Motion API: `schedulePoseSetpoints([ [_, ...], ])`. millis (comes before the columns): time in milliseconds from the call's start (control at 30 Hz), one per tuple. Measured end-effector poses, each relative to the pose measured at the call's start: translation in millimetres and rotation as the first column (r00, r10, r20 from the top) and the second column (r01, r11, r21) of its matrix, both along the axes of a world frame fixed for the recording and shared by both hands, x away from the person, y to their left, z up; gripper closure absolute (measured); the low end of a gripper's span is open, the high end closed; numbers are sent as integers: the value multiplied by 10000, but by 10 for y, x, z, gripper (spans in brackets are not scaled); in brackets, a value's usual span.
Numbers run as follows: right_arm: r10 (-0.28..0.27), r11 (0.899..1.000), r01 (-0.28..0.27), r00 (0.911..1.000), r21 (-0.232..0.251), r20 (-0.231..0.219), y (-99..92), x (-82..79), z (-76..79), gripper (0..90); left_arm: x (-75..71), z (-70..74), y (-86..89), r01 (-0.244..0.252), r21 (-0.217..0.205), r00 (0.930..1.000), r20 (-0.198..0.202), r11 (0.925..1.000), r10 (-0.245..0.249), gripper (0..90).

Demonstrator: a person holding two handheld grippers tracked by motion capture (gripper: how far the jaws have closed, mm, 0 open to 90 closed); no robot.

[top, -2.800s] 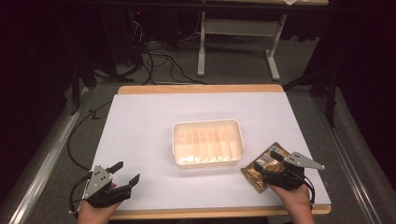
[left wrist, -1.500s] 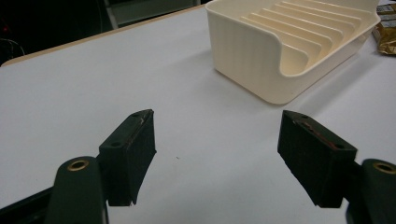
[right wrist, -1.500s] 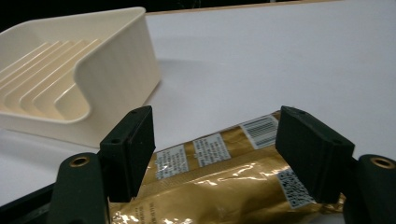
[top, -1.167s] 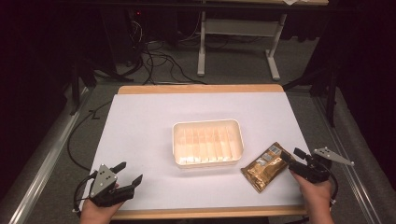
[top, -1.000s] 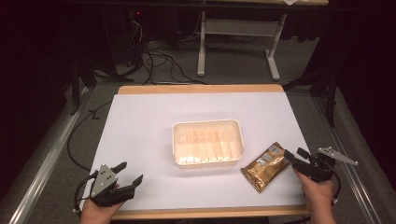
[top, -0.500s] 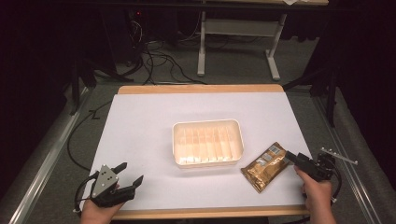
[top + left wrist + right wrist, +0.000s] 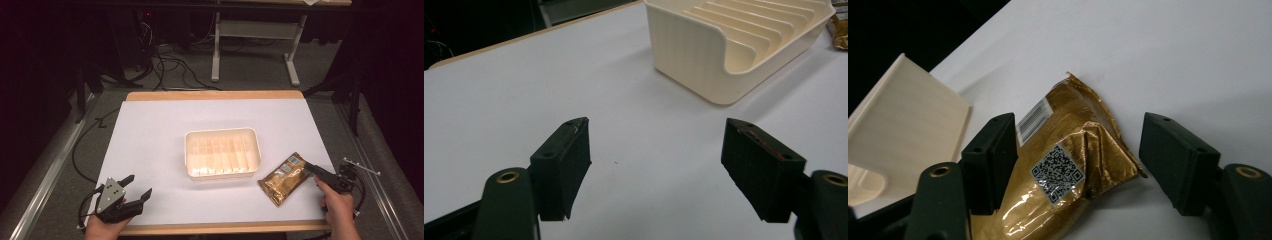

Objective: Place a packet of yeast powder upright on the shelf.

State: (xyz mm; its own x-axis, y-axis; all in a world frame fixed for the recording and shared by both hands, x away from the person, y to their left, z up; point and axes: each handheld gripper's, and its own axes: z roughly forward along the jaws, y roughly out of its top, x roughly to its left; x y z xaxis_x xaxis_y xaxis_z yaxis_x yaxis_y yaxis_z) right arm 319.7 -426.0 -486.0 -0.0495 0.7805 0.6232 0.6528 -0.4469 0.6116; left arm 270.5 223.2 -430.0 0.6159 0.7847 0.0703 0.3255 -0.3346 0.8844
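A crumpled gold foil packet [image 7: 287,179] [image 7: 1068,165] lies flat on the white table, just right of a cream ribbed tray [image 7: 222,131]. My right gripper [image 7: 311,170] [image 7: 1078,125] sits low at the packet's right end. Its jaws have just been closing and stand open, with the packet's end between them; the right pad is clear of the foil. My left gripper [image 7: 139,185] [image 7: 656,145] rests open near the table's front left corner, nothing between its jaws, pointing toward the tray [image 7: 689,55].
The tray [image 7: 908,120] stands mid-table with nothing in its slots. The table's wooden front edge [image 7: 220,229] runs under both hands. Cables and a white stand's legs [image 7: 250,55] lie on the floor beyond the far edge.
My right gripper has come left and down from beside the packet to its right end, and its jaws now straddle the foil. The left gripper and the packet have stayed put.
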Motion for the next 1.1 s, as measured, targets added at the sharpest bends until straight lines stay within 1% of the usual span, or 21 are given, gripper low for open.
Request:
schedulePoseSetpoints([
  [33, 140, 9999, -140, 9999, 75, -28, -2, 3, -6, 358, -1, 0, 0, 3, 1, 10000, -2, 10000, -3, 284],
  [200, 449, 9983, -444, 9989, 368, -139, 22, 4, -17, 397, -2, 1, 2, -8, 0, 10000, -14, 10000, 8, 284],
  [233, 553, 9979, -550, 9984, 328, -94, 28, 9, -23, 403, -3, 2, 2, -11, 10, 10000, 7, 10000, 11, 284],
  [400, 747, 9965, -732, 9966, 414, -347, 57, 16, -21, 486, -5, 2, 0, -1, 18, 10000, 19, 10000, 1, 284],
  [533, 809, 9967, -803, 9958, 133, -437, 66, 22, -24, 566, -4, 0, -2, -8, 31, 10000, 2, 10000, 8, 284],
  [600, 787, 9969, -787, 9955, 17, -536, 78, 23, -20, 636, -6, 3, -7, 11, 29, 10000, 23, 10000, -11, 284],
  [667, 896, 9957, -906, 9948, -200, -490, 88, 22, -17, 687, -10, 6, -8, 9, 27, 10000, 36, 10000, -9, 284],
  [700, 923, 9955, -931, 9947, -170, -463, 97, 19, -10, 713, -11, 7, -6, 10, 17, 10000, 42, 10000, -10, 284],
  [767, 1048, 9941, -1054, 9942, -248, -236, 99, 10, -1, 757, -8, 7, 0, -1, 5, 10000, 49, 10000, 1, 284],
  [867, 1078, 9939, -1080, 9941, -236, -72, 105, -7, 14, 817, -5, 8, -1, 26, -1, 10000, 48, 10000, -26, 284],
  [967, 1163, 9930, -1159, 9930, -248, 189, 104, -26, 28, 858, -1, 9, -16, 131, 81, 9999, 65, 9999, -131, 285],
  [1033, 1177, 9929, -1172, 9927, -227, 252, 105, -31, 34, 867, 10, 2, -26, 160, 127, 9999, 33, 9998, -160, 285],
  [1100, 1208, 9924, -1195, 9914, -293, 503, 116, -51, 65, 884, 13, -2, -32, 154, 138, 9999, 23, 9998, -155, 285],
])
